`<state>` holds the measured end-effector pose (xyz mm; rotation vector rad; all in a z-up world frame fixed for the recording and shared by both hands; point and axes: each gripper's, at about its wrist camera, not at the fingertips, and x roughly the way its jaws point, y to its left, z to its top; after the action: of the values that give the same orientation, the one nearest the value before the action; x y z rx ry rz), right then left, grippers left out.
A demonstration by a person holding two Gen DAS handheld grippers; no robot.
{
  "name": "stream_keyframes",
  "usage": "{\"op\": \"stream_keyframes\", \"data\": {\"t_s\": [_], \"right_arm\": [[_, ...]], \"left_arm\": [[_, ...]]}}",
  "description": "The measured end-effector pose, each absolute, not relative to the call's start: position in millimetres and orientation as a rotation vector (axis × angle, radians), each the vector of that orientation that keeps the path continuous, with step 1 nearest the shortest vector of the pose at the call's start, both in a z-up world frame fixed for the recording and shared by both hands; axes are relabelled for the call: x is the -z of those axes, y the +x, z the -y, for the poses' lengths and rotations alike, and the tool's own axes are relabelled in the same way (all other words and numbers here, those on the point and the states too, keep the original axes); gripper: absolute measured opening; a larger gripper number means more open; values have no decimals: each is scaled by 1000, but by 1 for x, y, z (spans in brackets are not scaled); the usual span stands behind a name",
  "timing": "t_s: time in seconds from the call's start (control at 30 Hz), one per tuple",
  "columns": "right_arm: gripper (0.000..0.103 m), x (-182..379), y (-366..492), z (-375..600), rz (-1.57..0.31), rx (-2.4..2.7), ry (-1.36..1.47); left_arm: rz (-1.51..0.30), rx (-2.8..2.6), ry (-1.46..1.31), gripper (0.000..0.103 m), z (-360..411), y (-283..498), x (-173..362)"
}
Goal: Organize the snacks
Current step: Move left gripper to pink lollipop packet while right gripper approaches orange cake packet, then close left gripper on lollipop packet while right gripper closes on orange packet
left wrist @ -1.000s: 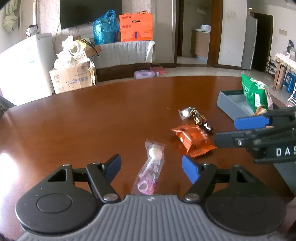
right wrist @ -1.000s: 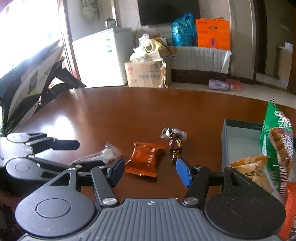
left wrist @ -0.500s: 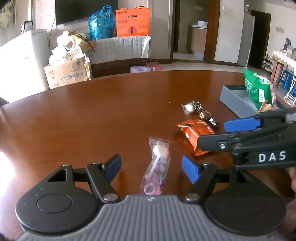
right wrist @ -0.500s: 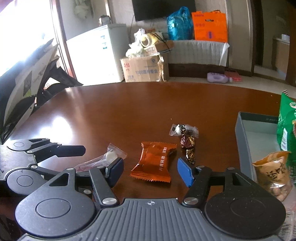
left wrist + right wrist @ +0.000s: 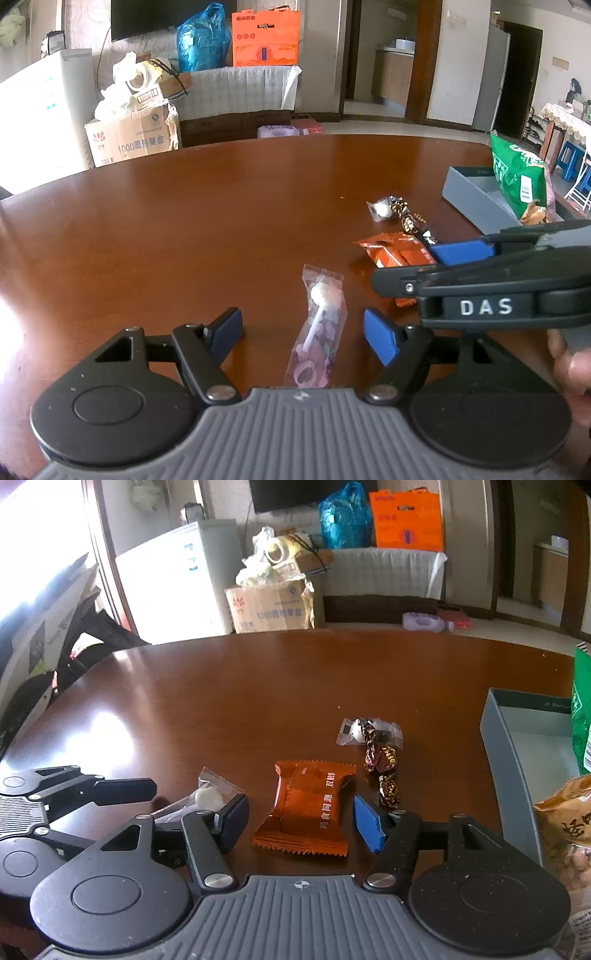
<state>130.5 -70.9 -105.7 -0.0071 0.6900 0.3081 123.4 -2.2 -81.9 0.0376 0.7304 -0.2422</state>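
Two open grippers straddle snacks: the left gripper point(image 5: 303, 328) around the lollipop point(image 5: 319, 325), the right gripper point(image 5: 299, 821), jaws just closing, around the untouched orange packet point(image 5: 308, 808), each needing to pinch before lifting toward the grey box point(image 5: 517, 768).

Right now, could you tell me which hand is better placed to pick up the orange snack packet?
Right. The right gripper already straddles the orange snack packet, fingers open either side. The left gripper brackets the lollipop instead.

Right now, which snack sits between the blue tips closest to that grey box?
On the brown table, left of the grey box, an orange packet lies flat between the open right gripper. Unlike the clear lollipop wrapper and dark foil candies, it has zigzag ends.
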Motion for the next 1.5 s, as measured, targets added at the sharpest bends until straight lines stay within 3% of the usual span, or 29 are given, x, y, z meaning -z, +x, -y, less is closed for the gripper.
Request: {"op": "stream_keyframes", "data": {"t_s": [0.2,0.27,0.8,0.93,1.1,1.17,1.23,1.5], "right_arm": [[58,109,133,67,-674,-292,-40],[48,109,132,66,-668,-292,-57],[42,99,124,74,-655,-335,-32],[41,95,121,74,-645,-344,-29],[41,91,120,77,-638,-351,-14],[41,90,119,78,-636,-352,-11],[41,90,119,80,-636,-352,-8],[41,87,117,86,-627,-353,5]], "left_arm": [[-731,242,39,73,2,124,84],[-730,244,43,73,3,125,84],[-701,232,116,72,21,130,88],[-711,256,93,57,20,130,87],[-718,262,86,48,21,131,87],[-718,259,88,32,22,130,86],[-726,257,77,26,21,130,85],[-736,259,81,18,23,129,82]]}}
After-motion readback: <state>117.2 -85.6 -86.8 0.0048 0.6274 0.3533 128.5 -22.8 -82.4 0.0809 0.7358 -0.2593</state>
